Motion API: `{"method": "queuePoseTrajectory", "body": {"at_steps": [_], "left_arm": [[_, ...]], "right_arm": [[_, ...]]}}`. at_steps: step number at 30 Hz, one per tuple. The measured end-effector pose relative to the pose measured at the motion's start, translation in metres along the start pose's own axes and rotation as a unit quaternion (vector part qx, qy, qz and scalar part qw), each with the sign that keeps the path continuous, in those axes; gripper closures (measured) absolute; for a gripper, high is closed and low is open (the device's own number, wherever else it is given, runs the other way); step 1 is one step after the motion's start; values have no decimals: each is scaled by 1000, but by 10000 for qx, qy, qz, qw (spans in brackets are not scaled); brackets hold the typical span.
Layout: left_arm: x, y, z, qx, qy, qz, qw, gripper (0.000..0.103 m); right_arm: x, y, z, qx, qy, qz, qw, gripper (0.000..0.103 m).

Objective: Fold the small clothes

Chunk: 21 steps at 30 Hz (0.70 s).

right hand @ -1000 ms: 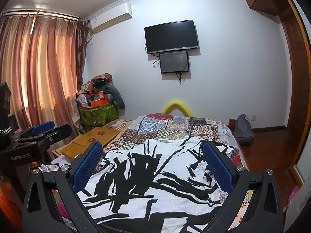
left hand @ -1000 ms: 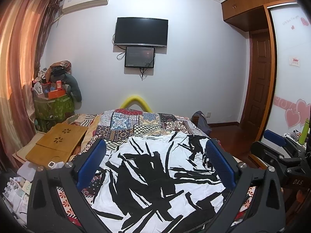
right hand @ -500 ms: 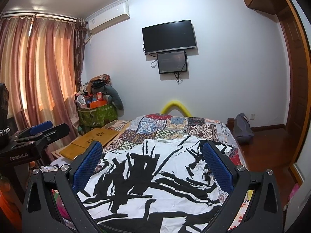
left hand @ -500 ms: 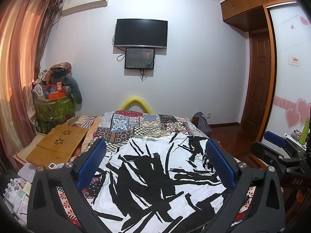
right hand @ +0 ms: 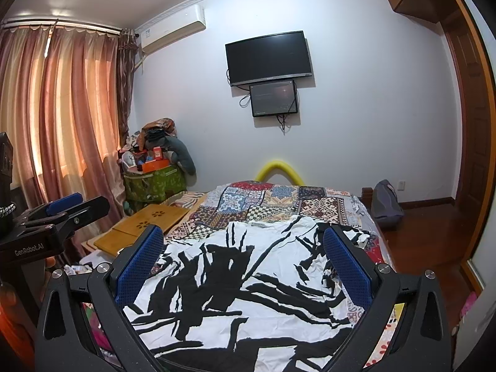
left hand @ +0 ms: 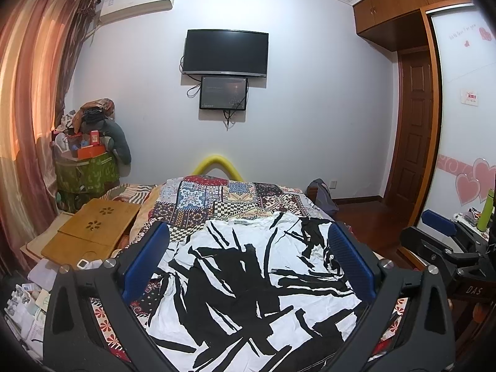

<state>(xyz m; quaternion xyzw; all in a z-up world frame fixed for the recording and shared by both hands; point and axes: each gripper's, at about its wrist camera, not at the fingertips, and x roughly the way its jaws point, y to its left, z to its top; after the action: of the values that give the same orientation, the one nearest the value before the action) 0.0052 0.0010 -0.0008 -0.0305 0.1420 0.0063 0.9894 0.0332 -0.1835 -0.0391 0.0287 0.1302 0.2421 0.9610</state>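
Both views are shifting only slightly against the earlier frames: the wall TV [left hand: 225, 52] is sitting a little lower in the left view and the shirt is showing a bit more of its far edge, so both claws are tipping or rising a touch; nothing on the bed is moving.

Left claw [left hand: 248, 257] is hanging spread wide above the shirt [left hand: 248, 282], gripping nothing. Right claw [right hand: 243, 265] is likewise spread and empty, its blue pads [right hand: 139, 265] framing the cloth without touching it.

Shirt is lying flat and face up on the bed [left hand: 217, 198], over the patchwork quilt, collar and label pointing toward the far wall, hem nearest the cameras. Right sleeve area [right hand: 338, 241] is looking rumpled; left side is lying smoother.

Handling judgement: thin knit, light, limp, no stiffness. It is likely going to drape and slide over the quilt rather than hold a crease, and a pinch may catch the quilt beneath too.

Grasp plan: each claw taking one outer edge, near a shoulder seam or hem corner, pinching only the shirt layers, then carrying the side over toward the midline. Folding is not yet started. Wooden tray [left hand: 93, 232] is lying left of the bed, well apart from the shirt.
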Motion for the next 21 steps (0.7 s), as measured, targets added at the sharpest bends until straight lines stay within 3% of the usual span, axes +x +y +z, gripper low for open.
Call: {"method": "queuePoseTrajectory", "body": {"at_steps": [21], "left_arm": [[8, 3, -2, 1, 78, -35, 10000, 0]], "right_arm": [[4, -9, -1, 42, 58, -24, 10000, 0]]}}
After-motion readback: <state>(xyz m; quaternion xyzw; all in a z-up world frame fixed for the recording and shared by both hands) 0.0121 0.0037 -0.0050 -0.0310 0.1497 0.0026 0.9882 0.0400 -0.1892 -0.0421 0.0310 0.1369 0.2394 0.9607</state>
